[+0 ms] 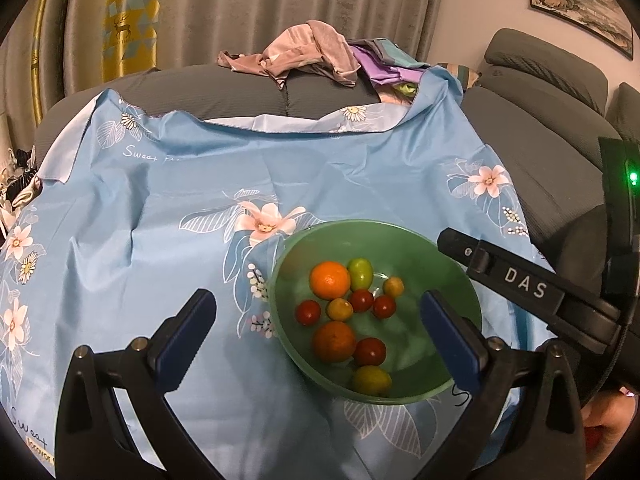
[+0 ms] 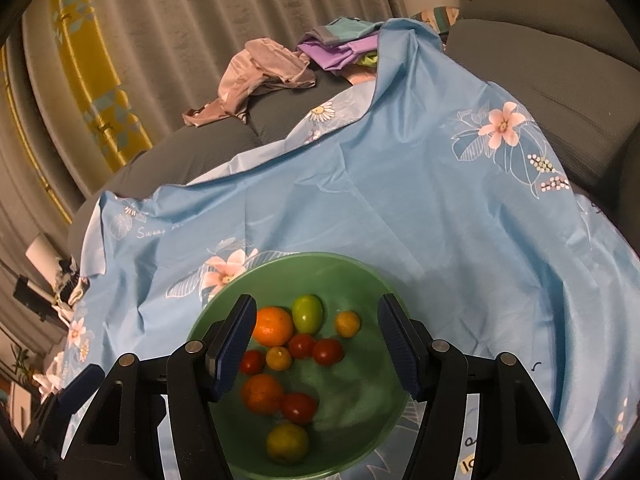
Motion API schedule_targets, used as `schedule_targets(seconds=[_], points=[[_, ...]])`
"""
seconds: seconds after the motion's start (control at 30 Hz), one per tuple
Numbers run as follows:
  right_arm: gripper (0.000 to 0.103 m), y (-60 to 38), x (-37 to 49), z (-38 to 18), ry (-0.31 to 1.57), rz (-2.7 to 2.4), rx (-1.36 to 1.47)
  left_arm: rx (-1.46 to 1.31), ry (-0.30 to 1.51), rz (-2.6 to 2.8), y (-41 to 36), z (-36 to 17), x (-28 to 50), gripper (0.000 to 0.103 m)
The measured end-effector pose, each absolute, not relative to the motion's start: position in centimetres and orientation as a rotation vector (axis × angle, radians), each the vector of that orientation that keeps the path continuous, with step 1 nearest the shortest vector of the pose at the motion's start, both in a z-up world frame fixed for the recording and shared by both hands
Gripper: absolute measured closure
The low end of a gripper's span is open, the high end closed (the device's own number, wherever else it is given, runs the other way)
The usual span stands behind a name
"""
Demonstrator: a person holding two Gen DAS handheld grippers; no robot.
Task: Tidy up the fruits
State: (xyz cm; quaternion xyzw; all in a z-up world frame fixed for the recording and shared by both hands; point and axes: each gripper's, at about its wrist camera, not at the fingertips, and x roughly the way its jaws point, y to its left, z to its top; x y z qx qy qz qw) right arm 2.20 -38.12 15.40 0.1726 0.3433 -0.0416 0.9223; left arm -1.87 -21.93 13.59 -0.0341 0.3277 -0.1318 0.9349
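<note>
A round green plastic bowl (image 2: 360, 272) rested on a light blue floral-print cloth (image 1: 320, 168) spread over a grey cushioned sofa (image 1: 540, 152). The bowl contained two round oranges (image 1: 330, 285), one green oval fruit (image 1: 360, 273), several small red cherry tomatoes (image 1: 369, 351) and a few yellowish small fruits (image 1: 371, 380), all grouped on the bowl floor. The left gripper (image 1: 320, 340) hung above the near left rim, jaws spread wide and gripping nothing. The right gripper (image 2: 316, 348) hung directly over the fruit, jaws parted about halfway and likewise empty. Crumpled pinkish and purple garments (image 1: 304, 52) lay on the sofa behind the cloth.
</note>
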Motion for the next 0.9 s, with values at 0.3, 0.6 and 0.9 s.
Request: schedule_targets(seconds=[0.3, 0.6, 0.9], points=[[0.039, -38.02, 2.24, 15.35, 0.71, -0.091, 0.352, -0.068, 0.673, -0.274, -21.88, 13.45, -1.88, 0.001], [0.039, -38.09, 2.32, 15.42, 0.716, -0.094, 0.344, -0.071, 0.675, -0.273, -21.8, 13.27, -2.02, 0.001], [0.039, -37.83, 2.39, 15.3, 0.717, -0.088, 0.334, -0.076, 0.69, -0.275, -21.82, 13.03, -1.83, 0.001]])
